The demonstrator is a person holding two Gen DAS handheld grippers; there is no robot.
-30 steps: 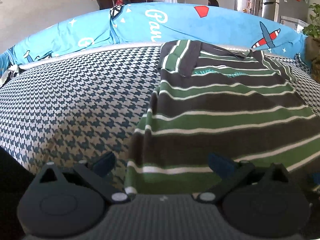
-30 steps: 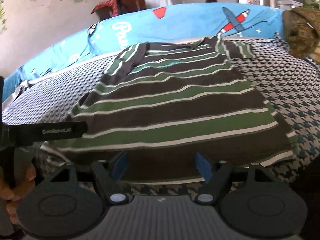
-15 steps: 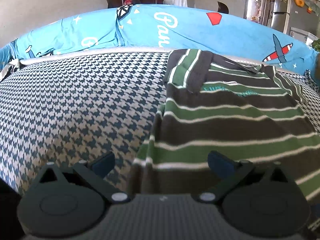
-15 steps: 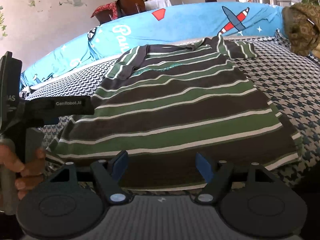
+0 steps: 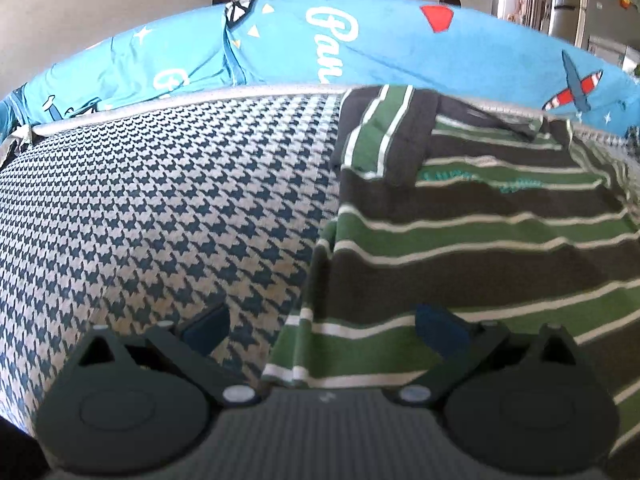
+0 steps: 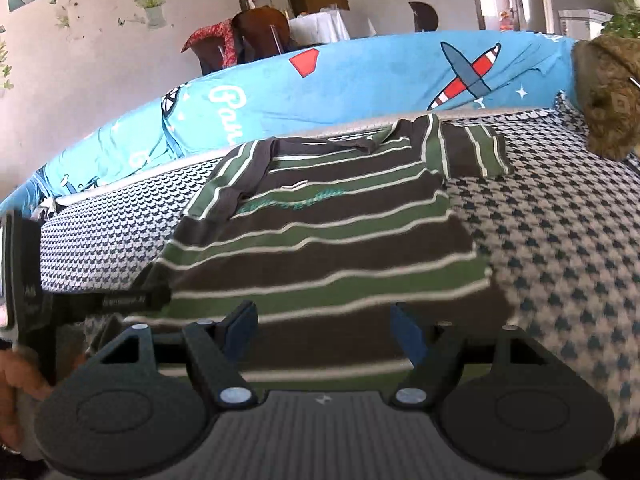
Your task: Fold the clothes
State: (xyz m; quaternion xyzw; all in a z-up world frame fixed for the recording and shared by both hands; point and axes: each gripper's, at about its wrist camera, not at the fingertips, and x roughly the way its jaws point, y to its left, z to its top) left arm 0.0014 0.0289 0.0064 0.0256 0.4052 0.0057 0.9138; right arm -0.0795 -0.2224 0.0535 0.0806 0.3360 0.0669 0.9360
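A striped T-shirt [image 5: 472,240] in dark grey, green and white lies flat on a houndstooth bed cover [image 5: 160,220]; its collar points toward the far edge. My left gripper [image 5: 320,328] is open and straddles the shirt's lower left side edge. In the right wrist view the same T-shirt [image 6: 320,248] fills the middle, with one sleeve [image 6: 472,148] spread to the right. Open above the shirt's lower part is my right gripper [image 6: 324,328], nothing between its fingers. The other gripper's body [image 6: 32,288] and a hand [image 6: 12,384] show at the left.
A blue blanket [image 5: 320,44] with plane prints runs along the bed's far edge. A brown patterned cushion [image 6: 608,92] sits at the far right. Bare houndstooth cover [image 6: 568,248] lies right of the shirt and left of it. Chairs and a table stand beyond.
Both grippers have moved forward over the shirt, away from its hem and toward the collar. Both stay open. The shirt lies as before.
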